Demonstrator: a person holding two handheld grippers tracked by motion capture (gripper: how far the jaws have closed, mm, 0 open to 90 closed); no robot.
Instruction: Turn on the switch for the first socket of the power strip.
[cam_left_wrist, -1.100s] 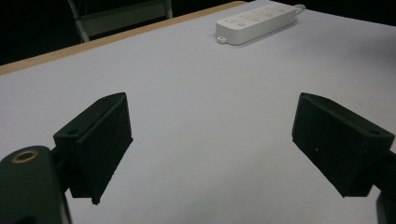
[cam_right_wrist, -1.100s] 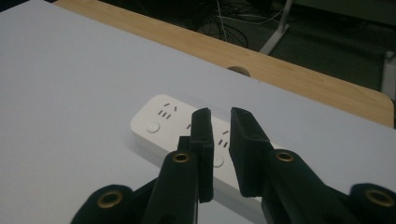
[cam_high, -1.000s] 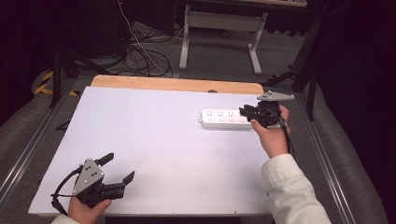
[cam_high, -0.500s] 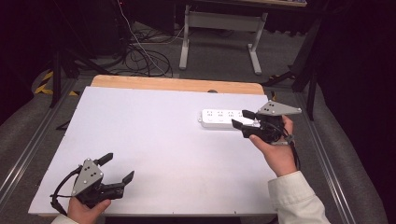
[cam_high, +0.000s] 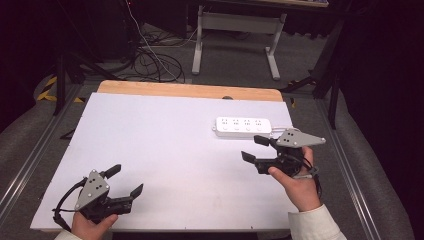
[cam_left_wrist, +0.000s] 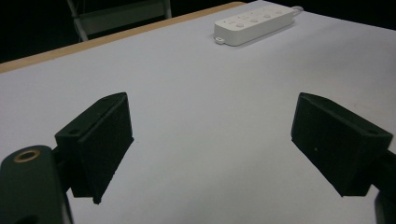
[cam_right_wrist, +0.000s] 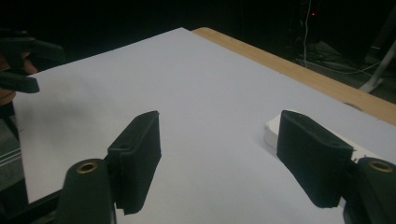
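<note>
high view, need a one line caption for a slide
Person holds two open grippers, left gripper and right gripper, over a white table, near a white power strip.

A white power strip (cam_high: 243, 126) lies flat near the table's far right edge, sockets up.

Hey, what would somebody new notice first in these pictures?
A white power strip lies alone on the white table, far right. The right gripper hangs open just in front of it, and the left gripper is open at the near left corner.
</note>
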